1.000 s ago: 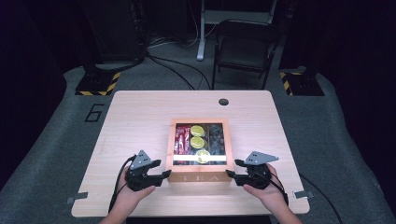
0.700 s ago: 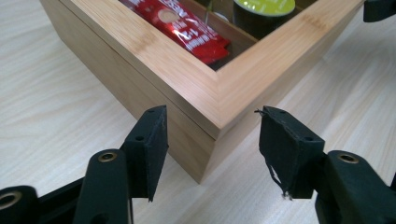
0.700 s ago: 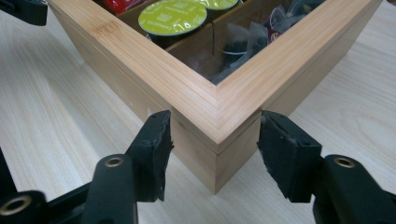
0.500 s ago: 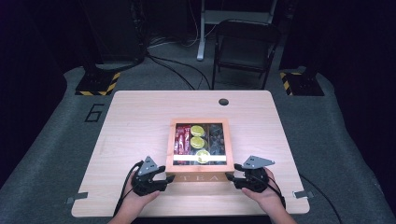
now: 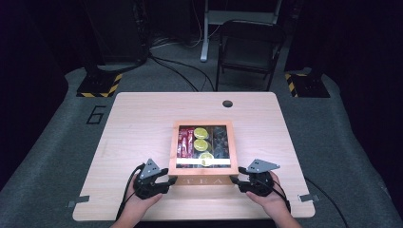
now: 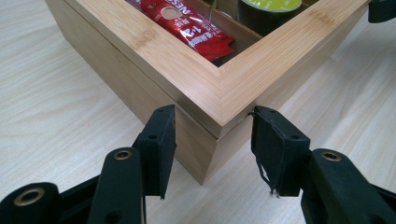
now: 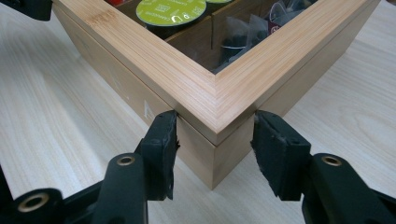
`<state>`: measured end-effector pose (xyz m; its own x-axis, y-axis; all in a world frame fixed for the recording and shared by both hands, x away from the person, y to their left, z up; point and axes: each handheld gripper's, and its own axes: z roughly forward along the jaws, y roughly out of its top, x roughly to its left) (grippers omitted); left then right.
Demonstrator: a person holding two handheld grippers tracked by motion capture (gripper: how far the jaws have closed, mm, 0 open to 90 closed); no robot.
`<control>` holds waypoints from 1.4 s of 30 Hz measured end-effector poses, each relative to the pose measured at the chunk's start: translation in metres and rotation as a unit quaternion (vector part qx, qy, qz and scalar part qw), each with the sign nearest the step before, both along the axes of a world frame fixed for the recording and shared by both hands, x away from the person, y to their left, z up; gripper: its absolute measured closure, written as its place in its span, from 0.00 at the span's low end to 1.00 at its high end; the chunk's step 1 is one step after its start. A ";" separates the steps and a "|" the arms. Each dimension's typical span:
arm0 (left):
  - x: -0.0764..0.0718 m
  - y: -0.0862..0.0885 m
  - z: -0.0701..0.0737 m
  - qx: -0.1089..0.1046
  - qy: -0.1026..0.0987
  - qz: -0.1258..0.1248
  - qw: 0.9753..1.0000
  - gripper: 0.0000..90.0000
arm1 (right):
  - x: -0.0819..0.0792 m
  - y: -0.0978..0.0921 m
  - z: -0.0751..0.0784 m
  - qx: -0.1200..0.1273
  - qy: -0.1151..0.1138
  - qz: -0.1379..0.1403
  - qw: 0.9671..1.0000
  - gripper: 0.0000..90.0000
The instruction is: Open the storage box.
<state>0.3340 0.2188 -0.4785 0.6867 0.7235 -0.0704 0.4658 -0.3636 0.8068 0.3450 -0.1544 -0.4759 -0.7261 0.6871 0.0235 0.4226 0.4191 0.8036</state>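
Note:
A wooden tea box (image 5: 203, 181) marked "TEA" sits in the middle of the table with its windowed lid down. Under the window lie red packets (image 5: 184, 145), green-topped capsules (image 5: 200, 138) and dark tea bags (image 5: 220, 142). My left gripper (image 5: 170, 180) is open at the box's front left corner. Its jaws straddle that corner (image 6: 219, 112) just below the lid's edge. My right gripper (image 5: 235, 181) is open at the front right corner (image 7: 215, 121), one jaw on each side under the lid's overhang. A hand holds each gripper near the table's front edge.
The light wooden table (image 5: 142, 123) has a round cable hole (image 5: 227, 103) at the back. A folding chair (image 5: 249, 47) and cables stand on the floor behind it. Bare tabletop lies to the left, right and behind the box.
Both grippers have dropped lower and closed in on the box's front corners, the left from the left and the right from the right. The box has not moved.

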 end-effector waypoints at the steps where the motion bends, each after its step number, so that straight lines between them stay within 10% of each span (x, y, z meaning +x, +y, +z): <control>1: 0.000 0.000 0.000 0.000 0.000 0.001 1.000 0.56 | 0.000 0.001 0.000 0.001 -0.005 0.002 1.000 0.56; 42: 0.015 -0.002 0.065 -0.014 -0.040 0.025 0.999 0.55 | 0.024 0.000 0.060 0.032 -0.012 -0.017 0.999 0.60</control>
<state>0.3491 0.2169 -0.4131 0.6537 0.7559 -0.0362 0.4157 -0.3187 0.8518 0.3694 -0.1547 -0.4163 -0.7040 0.7084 0.0513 0.4164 0.3531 0.8378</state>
